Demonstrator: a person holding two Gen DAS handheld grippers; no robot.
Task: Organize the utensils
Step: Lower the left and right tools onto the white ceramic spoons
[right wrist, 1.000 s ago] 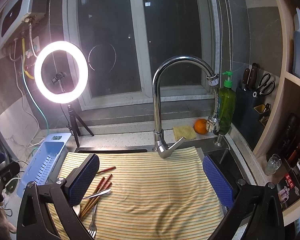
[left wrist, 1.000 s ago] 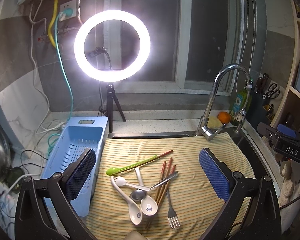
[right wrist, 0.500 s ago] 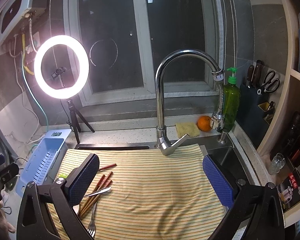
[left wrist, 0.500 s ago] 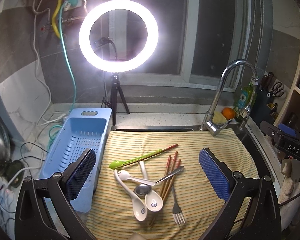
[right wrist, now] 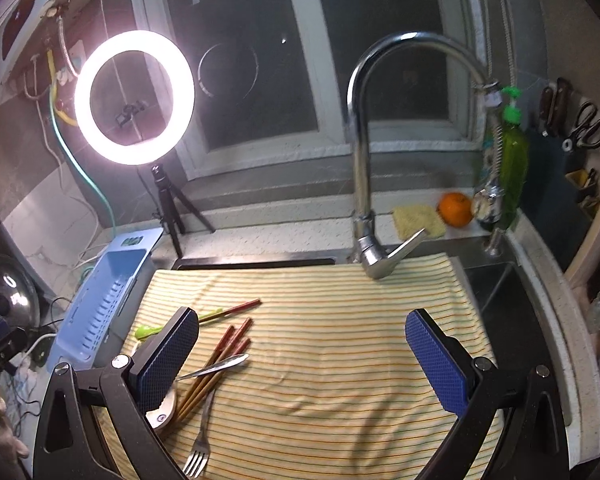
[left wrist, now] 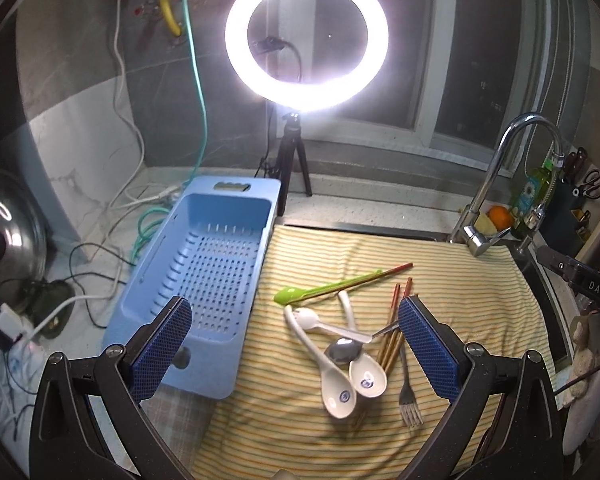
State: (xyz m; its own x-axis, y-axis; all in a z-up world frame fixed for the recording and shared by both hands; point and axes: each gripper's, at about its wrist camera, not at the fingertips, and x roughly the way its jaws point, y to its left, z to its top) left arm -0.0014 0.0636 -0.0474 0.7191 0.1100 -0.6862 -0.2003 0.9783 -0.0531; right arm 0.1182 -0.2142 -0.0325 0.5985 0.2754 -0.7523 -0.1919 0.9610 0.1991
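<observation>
Utensils (left wrist: pixel 352 340) now nearer left hand-held gripper (left wrist: pixel 296 346)

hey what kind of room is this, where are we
Most likely a home kitchen, at the sink: a chrome faucet, a green dish soap bottle, and utensils lying on a striped cloth beside a blue drain basket.

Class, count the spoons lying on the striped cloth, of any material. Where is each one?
5. The green spoon lies farthest back. The small white spoon and the metal spoon cross mid-pile. Two white soup spoons lie nearest. Overlaps may hide more.
</observation>
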